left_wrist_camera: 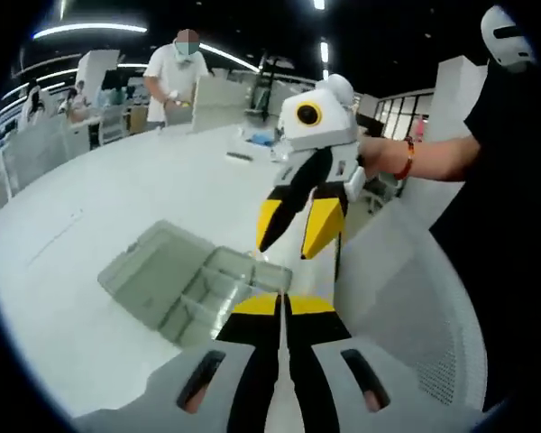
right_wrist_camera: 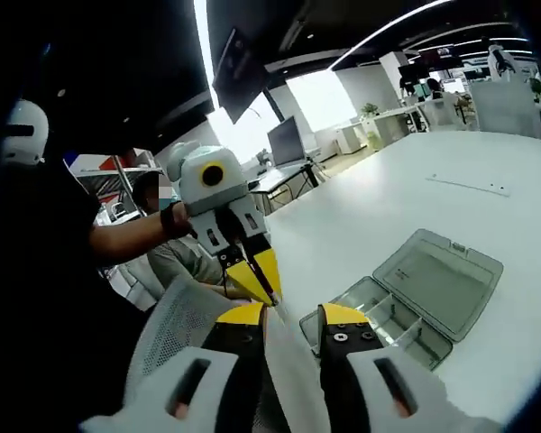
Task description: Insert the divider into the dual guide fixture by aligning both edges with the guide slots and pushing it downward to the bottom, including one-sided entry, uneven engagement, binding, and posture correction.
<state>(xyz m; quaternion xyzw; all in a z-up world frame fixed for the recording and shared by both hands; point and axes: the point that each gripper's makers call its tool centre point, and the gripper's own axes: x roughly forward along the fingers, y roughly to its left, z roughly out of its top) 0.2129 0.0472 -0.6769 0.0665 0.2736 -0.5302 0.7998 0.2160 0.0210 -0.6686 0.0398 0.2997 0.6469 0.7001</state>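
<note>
A clear plastic compartment box (left_wrist_camera: 176,271) (right_wrist_camera: 433,280) lies open on the white table (left_wrist_camera: 117,180), its lid folded back, with thin clear dividers standing in its tray. My left gripper (left_wrist_camera: 282,302) (right_wrist_camera: 267,296) is shut just off the box's near corner. A thin pale sliver shows between its jaws, and I cannot tell if that is a divider. My right gripper (left_wrist_camera: 286,250) (right_wrist_camera: 288,316) hangs open above the table edge beside the box. Its yellow fingertips (left_wrist_camera: 323,225) stand apart and point down toward the left one.
A white mesh chair back (left_wrist_camera: 406,316) (right_wrist_camera: 180,334) stands right against the table edge under both grippers. A person's forearm with a red wristband (left_wrist_camera: 406,161) holds the right gripper. Another person in white (left_wrist_camera: 176,72) stands far across the table, and small items (left_wrist_camera: 252,140) lie there.
</note>
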